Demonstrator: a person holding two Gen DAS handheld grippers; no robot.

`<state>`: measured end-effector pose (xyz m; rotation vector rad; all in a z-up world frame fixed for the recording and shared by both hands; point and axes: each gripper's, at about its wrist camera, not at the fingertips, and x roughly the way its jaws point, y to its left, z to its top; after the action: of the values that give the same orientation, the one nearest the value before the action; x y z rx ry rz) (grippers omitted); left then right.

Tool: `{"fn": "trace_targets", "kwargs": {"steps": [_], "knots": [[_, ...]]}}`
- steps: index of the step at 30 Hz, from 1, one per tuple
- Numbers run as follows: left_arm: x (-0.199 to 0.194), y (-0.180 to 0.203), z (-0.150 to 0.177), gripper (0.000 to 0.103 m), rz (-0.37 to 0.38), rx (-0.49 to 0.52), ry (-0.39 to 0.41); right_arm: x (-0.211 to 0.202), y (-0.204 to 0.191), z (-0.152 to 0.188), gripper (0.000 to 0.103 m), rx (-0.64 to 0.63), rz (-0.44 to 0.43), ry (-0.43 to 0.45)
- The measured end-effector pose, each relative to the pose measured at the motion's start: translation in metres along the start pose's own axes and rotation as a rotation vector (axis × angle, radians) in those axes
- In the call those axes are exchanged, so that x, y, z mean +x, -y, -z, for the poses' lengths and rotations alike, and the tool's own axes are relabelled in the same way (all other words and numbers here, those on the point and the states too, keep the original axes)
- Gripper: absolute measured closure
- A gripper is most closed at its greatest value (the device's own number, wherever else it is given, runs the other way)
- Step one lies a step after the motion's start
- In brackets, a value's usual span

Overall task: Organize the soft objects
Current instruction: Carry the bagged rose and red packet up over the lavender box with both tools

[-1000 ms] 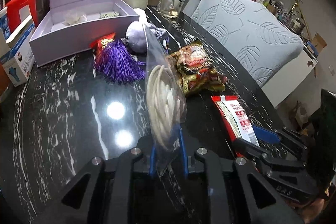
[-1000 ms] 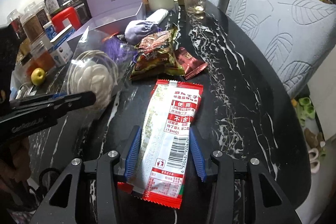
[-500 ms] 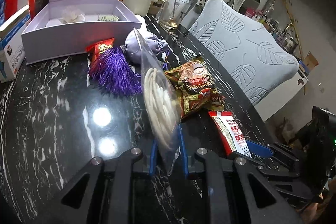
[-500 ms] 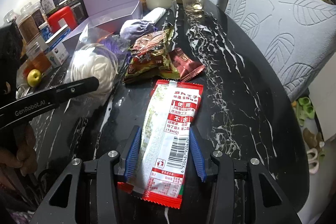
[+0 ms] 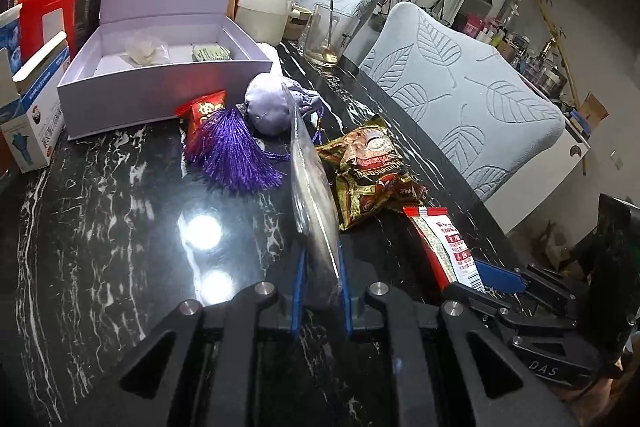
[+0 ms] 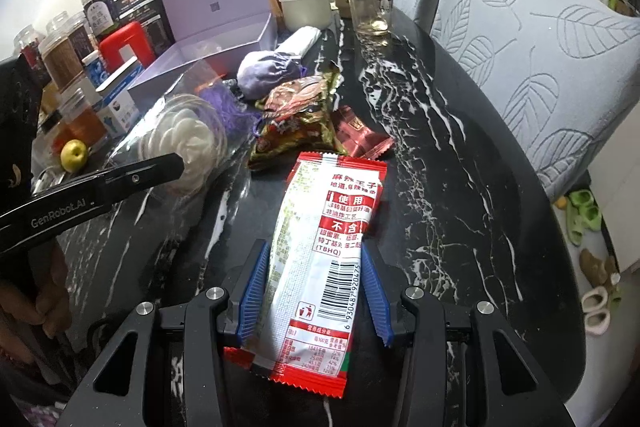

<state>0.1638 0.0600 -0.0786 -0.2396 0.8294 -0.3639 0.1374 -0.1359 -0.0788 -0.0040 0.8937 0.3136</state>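
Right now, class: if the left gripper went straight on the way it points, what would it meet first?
The left gripper, shut on a clear plastic bag, points down over the dark table. It would probably meet the purple tassel or lilac pouch first; depth is unclear.

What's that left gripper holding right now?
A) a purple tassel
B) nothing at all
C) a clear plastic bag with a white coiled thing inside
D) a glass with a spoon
C: the left gripper is pinched shut on the clear plastic bag; the right wrist view shows the white coil inside it, while the purple tassel lies on the table.
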Motion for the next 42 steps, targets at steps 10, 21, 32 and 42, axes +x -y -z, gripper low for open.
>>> {"fn": "trace_targets", "kwargs": {"steps": [10,21,32,42], "knots": [[-0.024,-0.001,0.007,0.089,-0.039,0.009,0.015,-0.009,-0.013,0.003,0.058,-0.018,-0.03,0.019],[-0.067,-0.019,0.016,0.089,-0.147,-0.026,0.05,-0.011,-0.037,0.002,0.058,-0.074,-0.099,0.036],[-0.106,-0.024,0.0,0.089,-0.211,-0.019,0.151,-0.019,-0.07,-0.022,0.058,-0.179,-0.177,0.101],[-0.12,-0.032,-0.031,0.089,-0.206,-0.017,0.234,-0.024,-0.092,-0.061,0.058,-0.251,-0.205,0.177]]}}
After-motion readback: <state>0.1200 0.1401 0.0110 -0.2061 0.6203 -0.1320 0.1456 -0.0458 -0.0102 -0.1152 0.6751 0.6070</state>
